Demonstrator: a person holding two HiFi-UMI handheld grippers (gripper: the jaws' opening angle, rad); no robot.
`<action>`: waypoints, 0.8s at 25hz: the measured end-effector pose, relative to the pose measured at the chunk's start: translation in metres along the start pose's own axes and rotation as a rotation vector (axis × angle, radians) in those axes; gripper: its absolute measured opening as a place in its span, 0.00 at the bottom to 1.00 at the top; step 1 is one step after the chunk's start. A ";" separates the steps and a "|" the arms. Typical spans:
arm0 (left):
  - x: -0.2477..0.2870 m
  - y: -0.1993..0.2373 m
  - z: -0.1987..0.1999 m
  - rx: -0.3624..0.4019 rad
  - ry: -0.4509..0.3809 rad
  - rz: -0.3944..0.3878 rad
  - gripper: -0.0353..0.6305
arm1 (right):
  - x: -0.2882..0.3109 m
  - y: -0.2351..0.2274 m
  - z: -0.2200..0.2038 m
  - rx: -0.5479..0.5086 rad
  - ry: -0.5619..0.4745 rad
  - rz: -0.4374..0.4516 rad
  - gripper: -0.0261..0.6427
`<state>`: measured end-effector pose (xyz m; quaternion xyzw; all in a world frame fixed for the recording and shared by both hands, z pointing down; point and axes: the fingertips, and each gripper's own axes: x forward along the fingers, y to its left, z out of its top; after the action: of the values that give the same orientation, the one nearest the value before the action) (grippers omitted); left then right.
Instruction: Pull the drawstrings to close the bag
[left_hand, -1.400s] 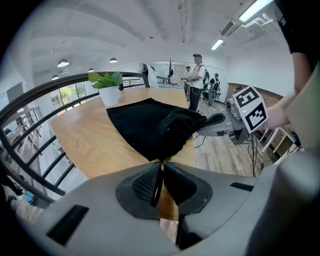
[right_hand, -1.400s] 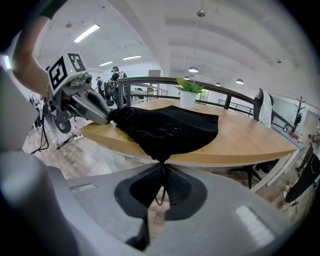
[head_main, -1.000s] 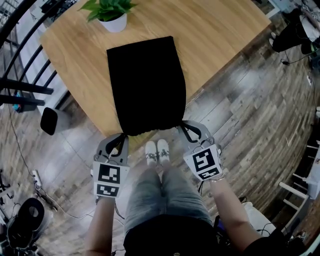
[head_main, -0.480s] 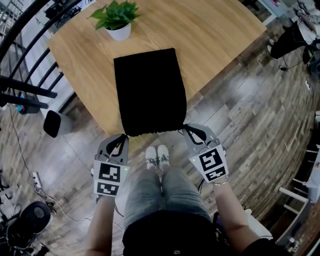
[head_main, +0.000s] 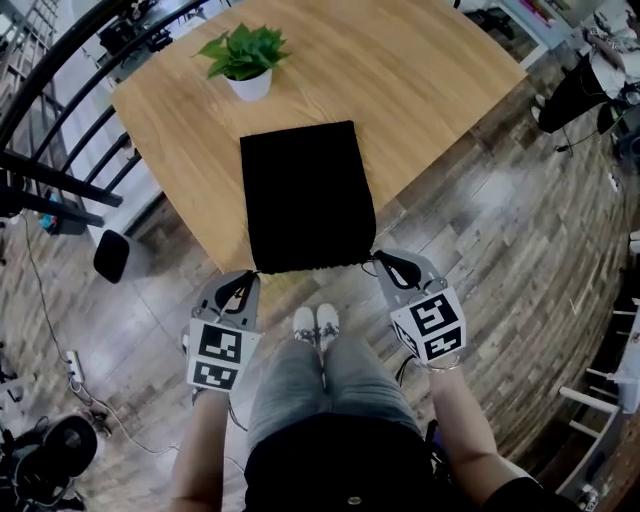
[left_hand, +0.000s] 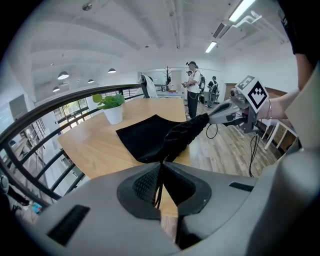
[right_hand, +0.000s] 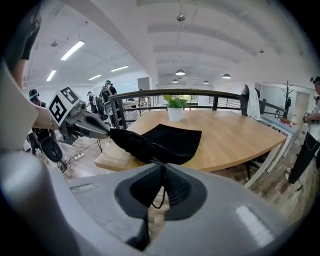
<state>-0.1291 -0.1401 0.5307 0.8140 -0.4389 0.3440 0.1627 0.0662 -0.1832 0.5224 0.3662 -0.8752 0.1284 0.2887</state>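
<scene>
Matt black cloth bag (head_main: 307, 195) on smooth wooden table (head_main: 430, 80).

No words, numbers, brand names or signs can be read anywhere. The only printed marks are black square patterns on the white cube (head_main: 219, 357) of the left gripper (head_main: 245, 279), near left, and on the matching white cube (head_main: 431, 328) of the right gripper (head_main: 380, 262), near right. They are blocky code shapes, not letters or digits.
</scene>
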 end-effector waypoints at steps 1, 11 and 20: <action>-0.002 0.001 0.002 0.005 -0.004 0.001 0.09 | -0.001 -0.001 0.003 0.010 -0.006 -0.002 0.04; -0.029 0.016 0.033 0.034 -0.087 0.045 0.09 | -0.028 -0.007 0.032 0.086 -0.078 -0.052 0.04; -0.056 0.023 0.052 0.032 -0.168 0.084 0.09 | -0.052 -0.009 0.055 0.132 -0.155 -0.078 0.04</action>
<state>-0.1474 -0.1484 0.4535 0.8235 -0.4790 0.2878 0.0976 0.0799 -0.1842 0.4468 0.4270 -0.8696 0.1459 0.2003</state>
